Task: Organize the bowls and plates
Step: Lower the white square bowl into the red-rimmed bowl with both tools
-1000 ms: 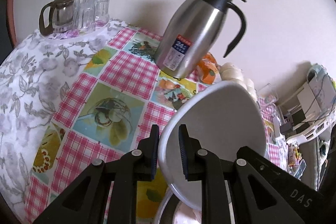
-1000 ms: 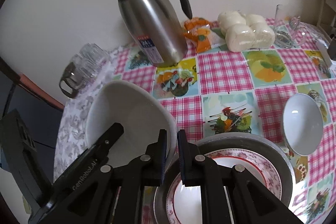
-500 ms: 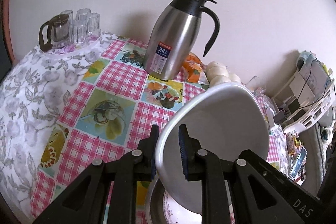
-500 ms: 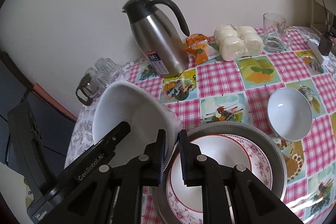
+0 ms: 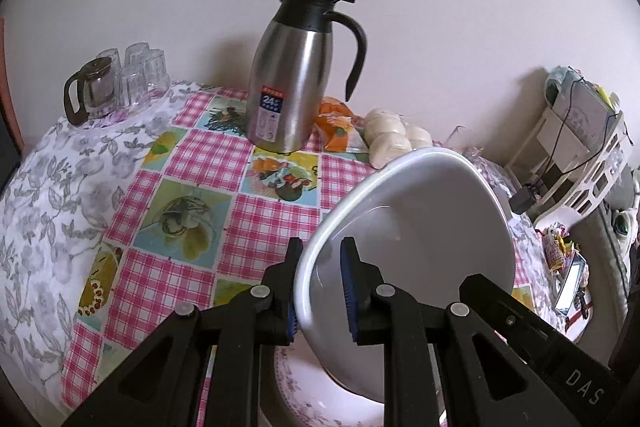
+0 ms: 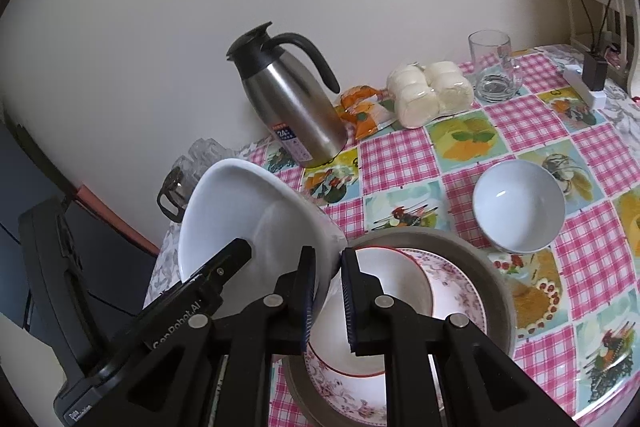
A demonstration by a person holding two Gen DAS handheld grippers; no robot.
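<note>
Both claws pinch white bowl (image 6: pixel 248 211) rim; thermos (image 6: pixel 292 103) behind.

A steel thermos jug (image 5: pixel 290 83) with a black lid stands upright near the table's (image 5: pixel 192 163) back edge, against the wall. Just beside it lie an orange snack packet (image 5: pixel 338 127) and a bag of white buns (image 6: pixel 430 93). A glass mug (image 6: pixel 494 67) stands beyond the buns. A glass teapot (image 5: pixel 86 93) and upturned glasses (image 5: pixel 140 75) occupy the far left corner.

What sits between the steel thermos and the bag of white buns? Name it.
An orange snack packet lies between the steel thermos and the white buns, by the wall; it shows in both wrist views.
</note>
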